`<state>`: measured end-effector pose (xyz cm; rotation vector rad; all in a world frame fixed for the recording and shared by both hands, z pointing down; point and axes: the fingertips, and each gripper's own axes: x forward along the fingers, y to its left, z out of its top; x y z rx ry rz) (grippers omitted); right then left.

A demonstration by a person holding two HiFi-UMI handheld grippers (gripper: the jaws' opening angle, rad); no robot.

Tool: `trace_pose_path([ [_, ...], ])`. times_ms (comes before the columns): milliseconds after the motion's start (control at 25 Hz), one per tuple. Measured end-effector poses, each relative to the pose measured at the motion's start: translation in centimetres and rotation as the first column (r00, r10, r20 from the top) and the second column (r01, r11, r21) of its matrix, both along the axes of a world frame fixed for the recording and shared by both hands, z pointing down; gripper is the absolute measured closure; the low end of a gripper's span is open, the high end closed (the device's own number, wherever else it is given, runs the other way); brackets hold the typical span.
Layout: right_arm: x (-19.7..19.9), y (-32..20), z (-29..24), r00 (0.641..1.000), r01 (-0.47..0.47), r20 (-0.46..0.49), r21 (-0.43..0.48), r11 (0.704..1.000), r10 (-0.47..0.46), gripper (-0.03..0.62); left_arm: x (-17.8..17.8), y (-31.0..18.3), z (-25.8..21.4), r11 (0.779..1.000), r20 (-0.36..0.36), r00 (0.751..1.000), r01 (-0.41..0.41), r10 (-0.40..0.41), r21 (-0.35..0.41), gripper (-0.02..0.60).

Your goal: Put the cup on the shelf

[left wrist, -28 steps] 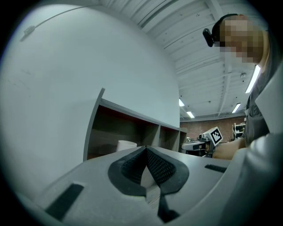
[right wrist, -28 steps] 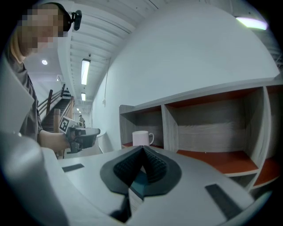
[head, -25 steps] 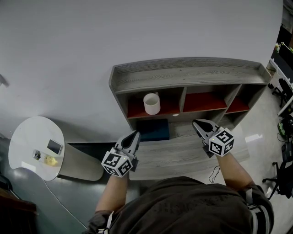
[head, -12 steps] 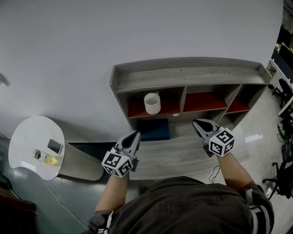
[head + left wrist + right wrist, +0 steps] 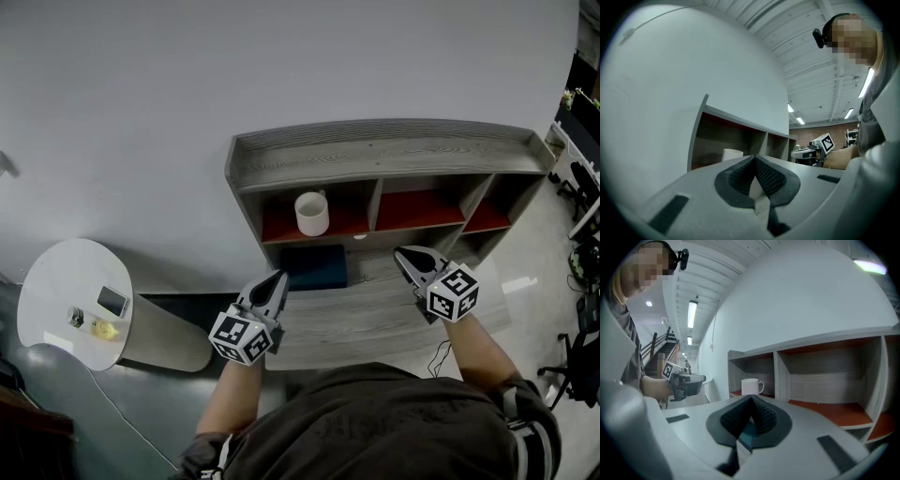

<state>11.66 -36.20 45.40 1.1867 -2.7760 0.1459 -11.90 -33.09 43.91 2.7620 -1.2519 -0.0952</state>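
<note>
Two forearms are reaching forward side by side, left gripper [image 5: 277,276] and right gripper [image 5: 401,251] both pointing at the one shelf [image 5: 394,150], jaws pressed together, gripping nothing. One cup [image 5: 311,213] is standing upright in the leftmost of three red-floored compartments, apart from both.

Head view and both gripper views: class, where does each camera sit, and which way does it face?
Head view: on the person's head, looking steeply down at the grey wooden shelf unit; forearms, left gripper and right gripper show.
Left gripper view: on that gripper, facing the shelf; its shut jaws show.
Right gripper view: on that gripper, facing the shelf; its shut jaws show.
Shared: all show the white ceramic mug.
</note>
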Motion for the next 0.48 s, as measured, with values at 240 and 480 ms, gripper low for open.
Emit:
trace_pose_path([
  [240,-0.22,-0.07,0.07,1.0,0.004,-0.006,-0.001,1.0,-0.004,0.603,0.0,-0.08,0.03,1.0,-0.003,1.0,-0.001,0.001,0.0,0.577],
  [480,-0.39,-0.11,0.14,1.0,0.008,-0.011,-0.002,1.0,-0.008,0.603,0.1,-0.13,0.17,1.0,-0.001,1.0,-0.006,0.006,-0.004,0.577],
])
